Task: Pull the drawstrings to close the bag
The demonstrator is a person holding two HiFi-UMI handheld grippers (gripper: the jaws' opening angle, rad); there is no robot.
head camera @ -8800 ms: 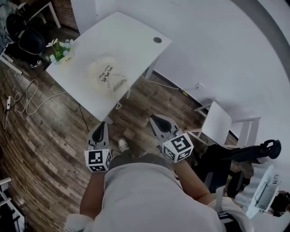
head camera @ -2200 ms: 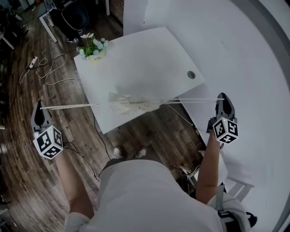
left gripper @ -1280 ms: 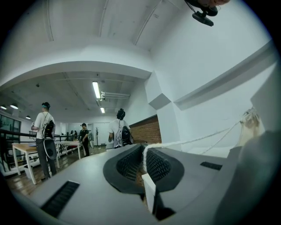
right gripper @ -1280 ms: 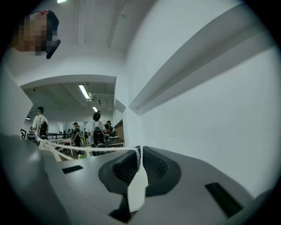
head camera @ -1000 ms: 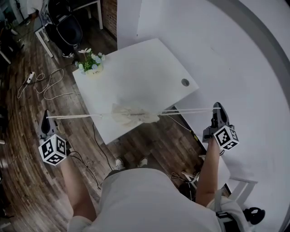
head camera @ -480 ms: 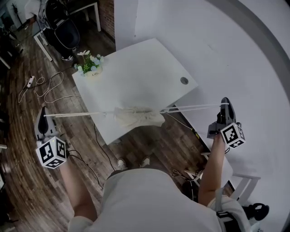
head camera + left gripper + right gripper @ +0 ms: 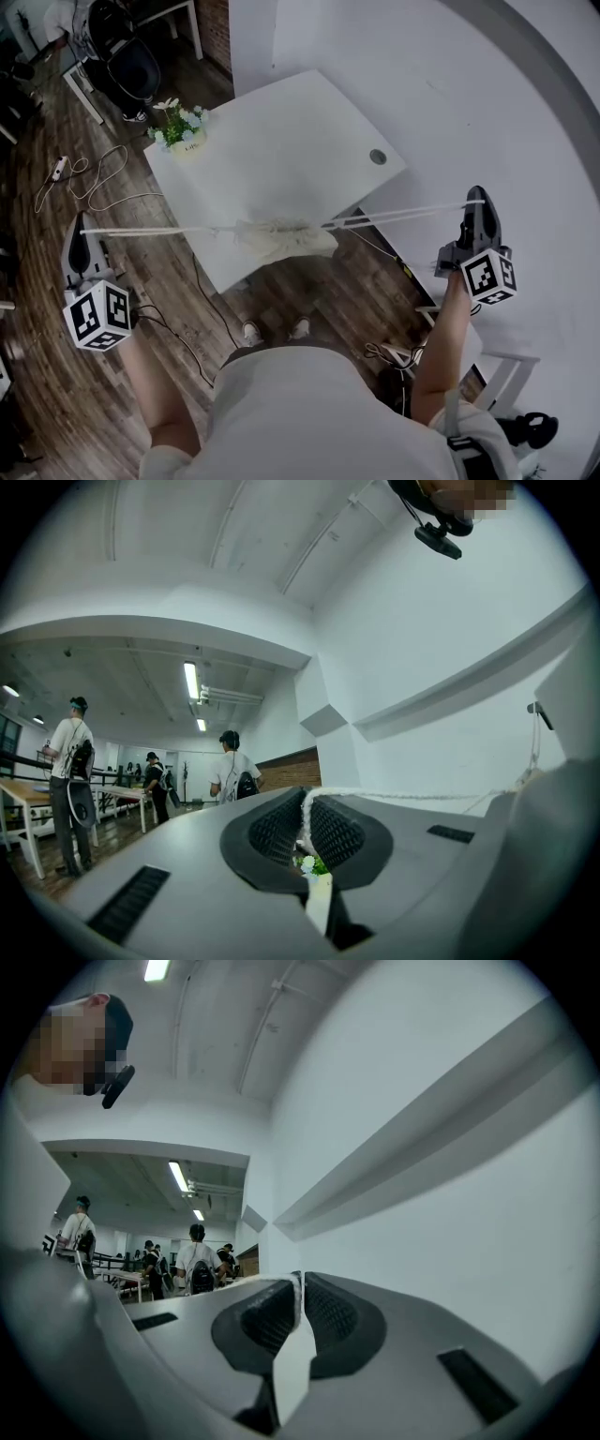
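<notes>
both cords had been drawn a little further in the last moment: my left gripper (image 7: 81,228) had drifted out to the left and my right gripper (image 7: 478,199) out to the right and slightly up, each with its jaws pressed together on a cord. the left cord (image 7: 150,229) ran straight and taut from the bag (image 7: 281,238) to my left jaws, and the right cord (image 7: 403,216), doubled, ran up to my right ones. the bag lay at the near edge of the table (image 7: 281,122), no longer the round open shape it had been seconds earlier but bunched into a narrow gathered strip. i judged the mouth closed or nearly so, with little pull left to give; more force might have dragged the bag off the edge.
</notes>
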